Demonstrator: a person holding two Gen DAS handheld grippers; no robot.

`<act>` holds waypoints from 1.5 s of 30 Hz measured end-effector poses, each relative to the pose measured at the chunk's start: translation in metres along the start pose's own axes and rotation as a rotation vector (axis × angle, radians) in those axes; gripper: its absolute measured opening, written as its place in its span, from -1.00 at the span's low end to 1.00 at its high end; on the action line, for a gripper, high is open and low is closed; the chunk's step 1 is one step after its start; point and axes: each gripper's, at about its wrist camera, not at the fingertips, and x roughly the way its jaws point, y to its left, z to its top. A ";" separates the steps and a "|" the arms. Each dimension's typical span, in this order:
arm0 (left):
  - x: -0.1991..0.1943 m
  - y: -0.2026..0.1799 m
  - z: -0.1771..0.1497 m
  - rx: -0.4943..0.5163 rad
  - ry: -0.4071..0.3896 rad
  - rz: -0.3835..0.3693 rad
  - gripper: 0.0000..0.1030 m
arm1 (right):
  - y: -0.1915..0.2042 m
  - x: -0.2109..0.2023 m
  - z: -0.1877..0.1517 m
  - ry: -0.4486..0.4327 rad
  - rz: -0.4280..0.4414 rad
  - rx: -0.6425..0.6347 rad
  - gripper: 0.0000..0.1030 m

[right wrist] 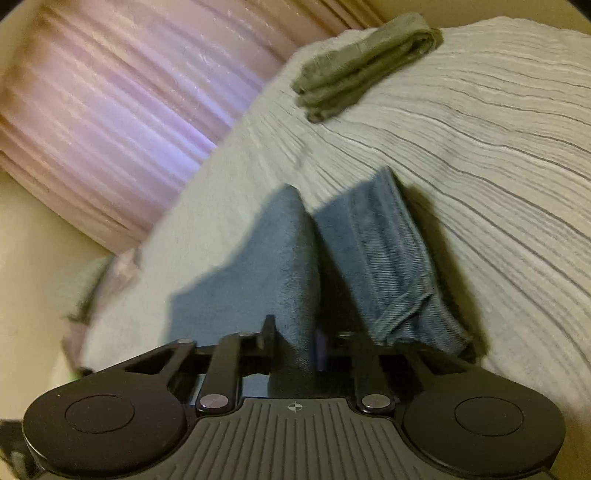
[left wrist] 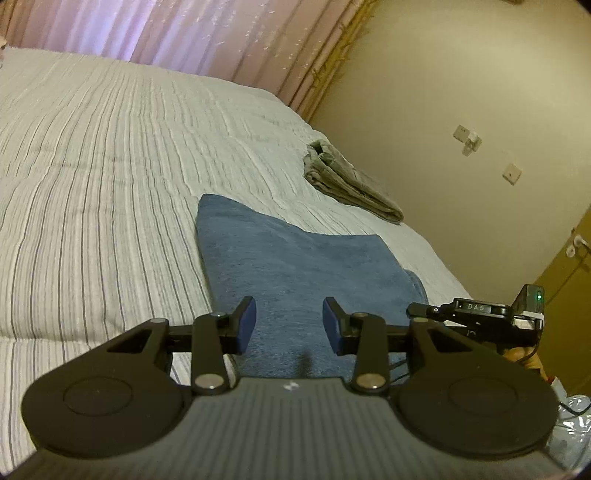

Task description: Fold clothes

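A blue towel lies partly folded on the striped bed cover. My left gripper is open just above its near edge, holding nothing. In the right wrist view my right gripper is shut on the blue towel and holds an edge of it raised, so the cloth stands up in a fold; more of the towel hangs on the right side. The right gripper also shows at the right edge of the left wrist view.
A folded grey-green towel lies near the far corner of the bed; it also shows in the right wrist view. Pink curtains hang behind the bed. A beige wall and a door stand at the right.
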 end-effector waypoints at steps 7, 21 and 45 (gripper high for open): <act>-0.004 0.007 0.002 -0.022 -0.006 0.014 -0.33 | 0.016 -0.040 -0.001 -0.148 -0.136 -0.010 -0.75; 0.012 0.006 -0.008 0.026 0.067 0.069 -0.34 | -0.003 -0.034 -0.018 -0.180 -0.236 -0.015 -0.74; 0.067 -0.011 0.046 0.114 0.043 0.059 -0.40 | 0.050 -0.007 0.023 -0.280 -0.332 -0.317 -0.27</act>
